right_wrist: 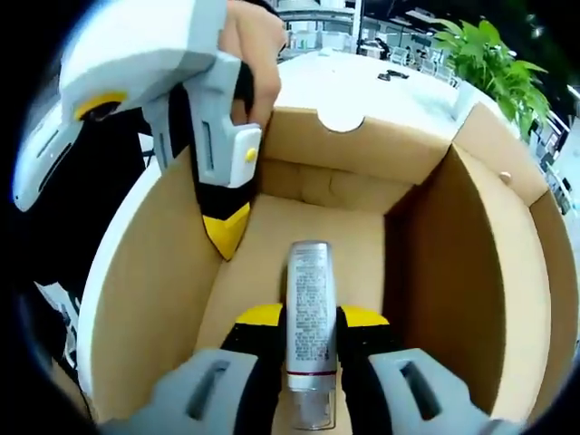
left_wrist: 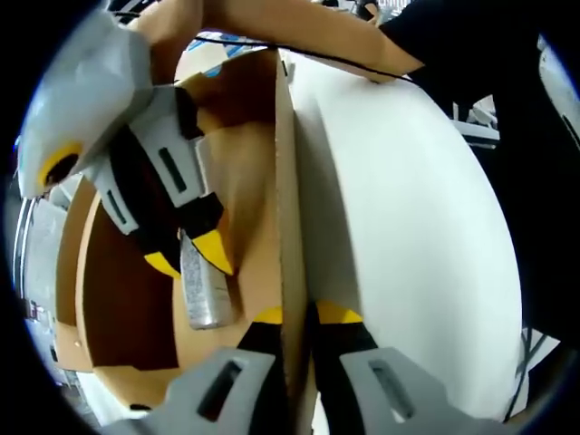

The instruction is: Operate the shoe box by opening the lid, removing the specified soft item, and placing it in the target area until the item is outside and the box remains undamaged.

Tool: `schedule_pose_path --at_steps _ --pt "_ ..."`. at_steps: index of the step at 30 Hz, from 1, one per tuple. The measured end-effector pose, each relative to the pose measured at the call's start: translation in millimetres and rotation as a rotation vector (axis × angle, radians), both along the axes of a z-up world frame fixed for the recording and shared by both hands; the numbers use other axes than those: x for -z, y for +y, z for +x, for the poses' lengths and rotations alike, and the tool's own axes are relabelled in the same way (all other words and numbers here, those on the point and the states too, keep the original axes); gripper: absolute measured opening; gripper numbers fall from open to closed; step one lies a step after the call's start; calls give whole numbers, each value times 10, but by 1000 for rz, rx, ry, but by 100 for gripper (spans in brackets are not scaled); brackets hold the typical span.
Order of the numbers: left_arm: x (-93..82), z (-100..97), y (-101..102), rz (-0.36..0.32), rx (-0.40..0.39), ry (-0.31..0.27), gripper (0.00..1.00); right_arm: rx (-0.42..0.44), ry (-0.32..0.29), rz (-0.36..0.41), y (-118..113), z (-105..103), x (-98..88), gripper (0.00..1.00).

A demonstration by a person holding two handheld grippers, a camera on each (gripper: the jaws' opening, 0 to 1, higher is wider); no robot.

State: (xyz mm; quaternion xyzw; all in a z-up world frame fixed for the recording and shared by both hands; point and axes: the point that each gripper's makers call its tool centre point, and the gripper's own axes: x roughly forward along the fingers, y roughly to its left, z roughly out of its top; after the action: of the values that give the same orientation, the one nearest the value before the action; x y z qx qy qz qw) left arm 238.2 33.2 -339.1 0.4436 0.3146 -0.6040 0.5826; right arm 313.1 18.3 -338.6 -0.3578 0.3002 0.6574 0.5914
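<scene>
**Lifting the tube out of the open shoe box**

We are working inside the shoe box, whose lid is already standing open. Our left gripper is clenching the box's side wall, one jaw inside and one outside the cardboard, and steadying it. Our right gripper is reaching down into the box and closing its jaws around the silver tube, which is sitting between the yellow fingertips above the box floor. In the left gripper view we are seeing the same tube hanging below the right gripper against the brown inner wall.

We are judging the tube to be light and squeezable, with a smooth printed skin that could be slipping if we are holding it too loosely. We are taking it across the middle of its body, which seems sensible: the flat crimped end would be folding, and hard pressure might be deforming it.

Apart from the tube, we are finding nothing else in the visible part of the box. The cardboard is looking thin and easy to crease, so we are wanting to be keeping the left grip gentle while raising the tube straight up.
</scene>
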Motion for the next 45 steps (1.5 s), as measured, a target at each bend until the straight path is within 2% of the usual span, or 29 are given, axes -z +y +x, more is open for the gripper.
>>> schedule_pose_path --at_steps 5,7,11,17,20,22,23,26,28,30,36,40,45 --pt "0 0 9 -14 1 23 3 25 -18 6 2 -20 7 21" --pt "3 -11 7 -17 2 25 3 78 -13 -5 -7 -35 13 21" --pt "6 -18 9 -17 5 23 3 106 -9 -1 -10 -53 15 21" --pt "11 -46 14 -25 11 24 3 198 -1 -61 -19 -64 25 21" --pt "14 -55 17 -24 10 23 3 234 -18 -81 -23 -88 24 21" --pt "15 -61 17 -26 12 24 3 223 -63 -113 -58 -79 15 21" --pt "15 -64 18 -28 14 24 3 217 -98 -135 -90 -50 -10 21" --pt "18 -71 19 -29 16 20 3 246 -109 -125 -91 -32 -130 21" --pt "19 -73 20 -28 16 20 3 251 -111 -123 -91 -28 -148 21" --pt "20 -76 21 -28 18 19 3 261 -177 -139 -155 -27 -348 21" --pt "21 -76 18 -30 19 21 3 288 -236 -134 -296 -43 -654 21" --pt "21 -72 15 -29 18 20 3 316 -273 -142 -481 -2 -800 21" --pt "20 -68 13 -29 17 20 3 348 -289 -141 -725 7 -965 21"
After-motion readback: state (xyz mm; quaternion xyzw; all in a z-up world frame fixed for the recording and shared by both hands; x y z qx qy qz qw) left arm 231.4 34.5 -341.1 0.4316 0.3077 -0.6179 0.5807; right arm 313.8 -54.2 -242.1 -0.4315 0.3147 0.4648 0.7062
